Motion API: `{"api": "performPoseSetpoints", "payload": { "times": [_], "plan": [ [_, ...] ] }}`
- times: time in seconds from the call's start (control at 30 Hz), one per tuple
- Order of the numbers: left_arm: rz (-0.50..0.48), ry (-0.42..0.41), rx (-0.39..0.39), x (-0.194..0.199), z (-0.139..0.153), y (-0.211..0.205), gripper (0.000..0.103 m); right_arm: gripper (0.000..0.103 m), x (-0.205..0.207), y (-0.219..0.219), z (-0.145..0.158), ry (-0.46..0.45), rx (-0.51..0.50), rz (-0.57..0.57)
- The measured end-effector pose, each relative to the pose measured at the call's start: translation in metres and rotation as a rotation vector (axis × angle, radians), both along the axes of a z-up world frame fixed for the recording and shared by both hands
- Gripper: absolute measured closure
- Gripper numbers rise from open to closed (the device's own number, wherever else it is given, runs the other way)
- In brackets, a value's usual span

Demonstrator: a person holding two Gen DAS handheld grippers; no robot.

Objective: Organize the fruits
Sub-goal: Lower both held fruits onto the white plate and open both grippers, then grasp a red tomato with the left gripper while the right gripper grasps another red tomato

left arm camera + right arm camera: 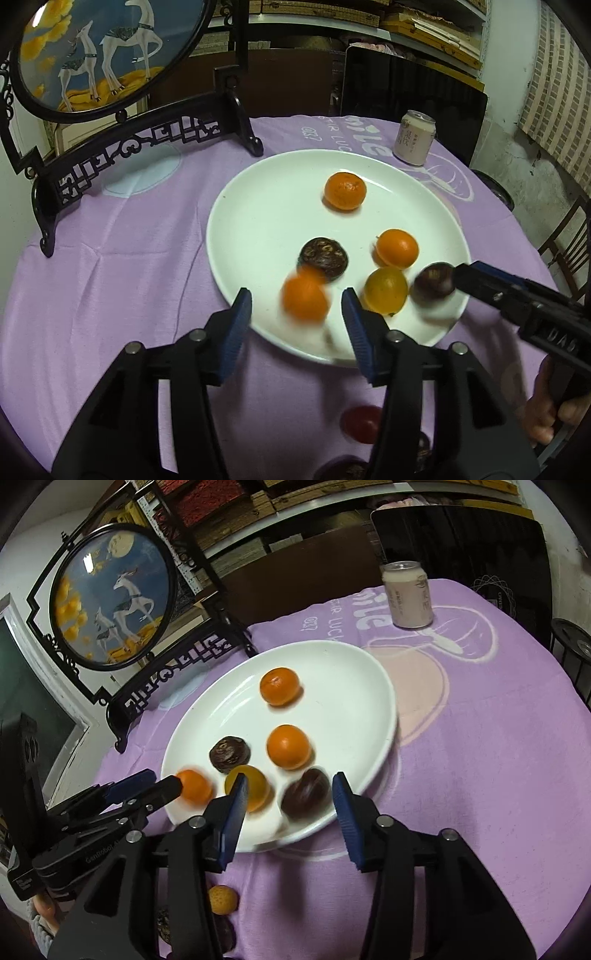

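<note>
A white plate (258, 206) (332, 672) on the purple cloth holds two sharp oranges (345, 191) (397, 247), a yellow fruit (386, 290), a wrinkled dark fruit (322, 258) and a smooth dark fruit (434, 282) (306, 794). A blurred orange (304, 299) (194, 786) sits at the plate's near rim between the fingers of my left gripper (296, 295), with gaps on both sides, so it is open. My right gripper (291, 778) is open around the smooth dark fruit without touching it. Each gripper's tip also shows in the other's view.
A red fruit (362, 422), a small yellow-orange fruit (222, 899) and dark fruits (221, 934) lie on the cloth near me, partly hidden by the grippers. A drink can (413, 138) stands behind the plate. A round deer picture on a black stand (92, 48) fills the back left.
</note>
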State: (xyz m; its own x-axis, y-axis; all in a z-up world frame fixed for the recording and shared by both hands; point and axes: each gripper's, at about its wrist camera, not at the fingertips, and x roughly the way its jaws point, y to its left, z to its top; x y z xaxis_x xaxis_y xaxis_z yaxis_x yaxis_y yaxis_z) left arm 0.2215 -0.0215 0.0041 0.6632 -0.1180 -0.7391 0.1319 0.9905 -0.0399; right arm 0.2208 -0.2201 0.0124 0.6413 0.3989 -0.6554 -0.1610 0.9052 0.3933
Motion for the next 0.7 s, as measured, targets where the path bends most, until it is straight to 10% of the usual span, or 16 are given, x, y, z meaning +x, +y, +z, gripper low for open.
{"api": "performPoseSetpoints", "payload": {
  "times": [0.7],
  "plan": [
    [0.047,-0.013,0.034,-0.123,-0.01,0.058,0.046,0.044,-0.075,-0.008,0.002,-0.046,-0.041,0.022]
  ]
}}
